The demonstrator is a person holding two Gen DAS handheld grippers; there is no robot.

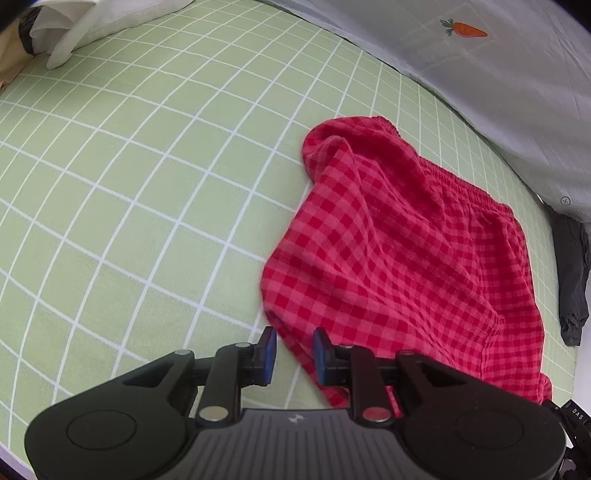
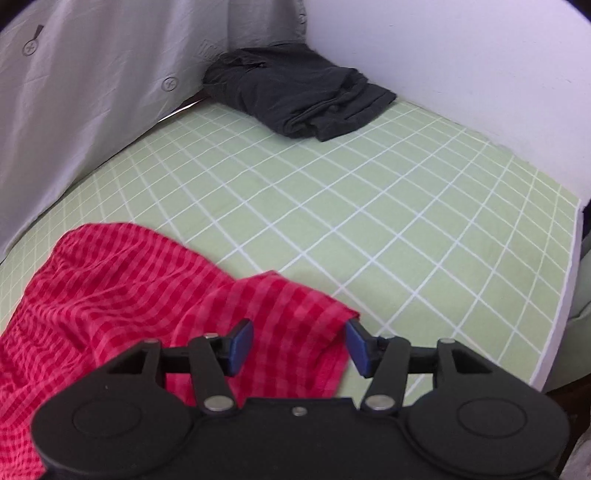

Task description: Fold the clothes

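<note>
And here is the red-and-pink checked cotton shorts [image 1: 402,240], lying loosely heaped on the pale green bed sheet with its white grid lines [image 1: 129,192]. Look at the cloth: small gingham squares, soft and rumpled, with a gathered elastic waistband running along the far edge in the left wrist view, and one end bunched up into a rounded hump. The near hem trails down toward the camera.

The left gripper [image 1: 293,350] hangs over that near hem, its blue pads a narrow gap apart with a strip of the hem lying below the gap; the pads are not pressing on it. The right gripper [image 2: 299,345] sits above the other end of the shorts, blue pads spread wide, the cloth's pointed corner lying between and under them, nothing pinched.

Beyond, a dark grey folded garment [image 2: 299,92] rests in the far corner of the bed, well apart from the shorts, against a white fabric hanging [image 2: 92,110]. A small orange carrot print [image 1: 466,29] shows on that white fabric in the left view.
</note>
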